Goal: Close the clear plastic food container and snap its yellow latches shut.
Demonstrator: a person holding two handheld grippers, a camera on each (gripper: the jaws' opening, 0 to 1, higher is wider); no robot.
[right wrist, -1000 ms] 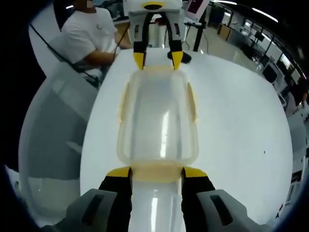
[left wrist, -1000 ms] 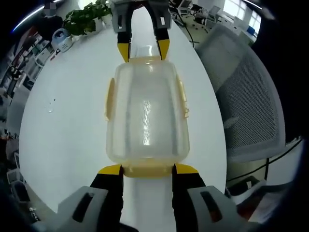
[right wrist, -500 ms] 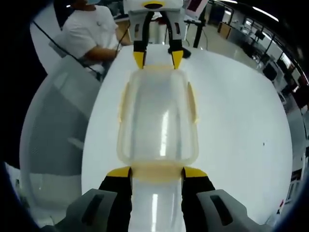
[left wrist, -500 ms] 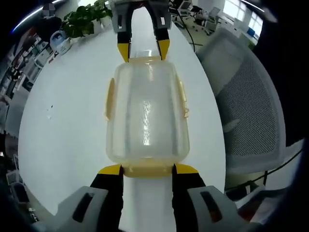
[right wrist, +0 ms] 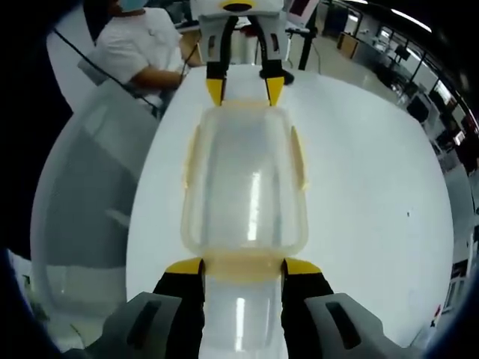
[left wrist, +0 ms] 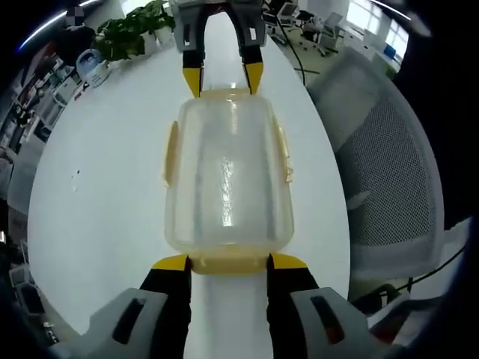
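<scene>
Container held end to end between two grippers, above white table.

White table (left wrist: 97,209) ran wide beneath everything; grey mesh chair (left wrist: 389,172) stood just beside its right edge in the left gripper view, and a seated person in a white shirt (right wrist: 138,52) was at the far left in the right gripper view. Clear plastic food container (left wrist: 227,176) lay lengthwise at mid-table, lid on, yellow latches (left wrist: 284,153) along both long sides. Left gripper (left wrist: 227,262) sat at the near short end, jaws spread either side of that end's yellow latch, not clenched. Right gripper (right wrist: 243,267) stood likewise on the opposite end, jaws apart, tips flanking the latch. Potted plant (left wrist: 135,30) at far left.
</scene>
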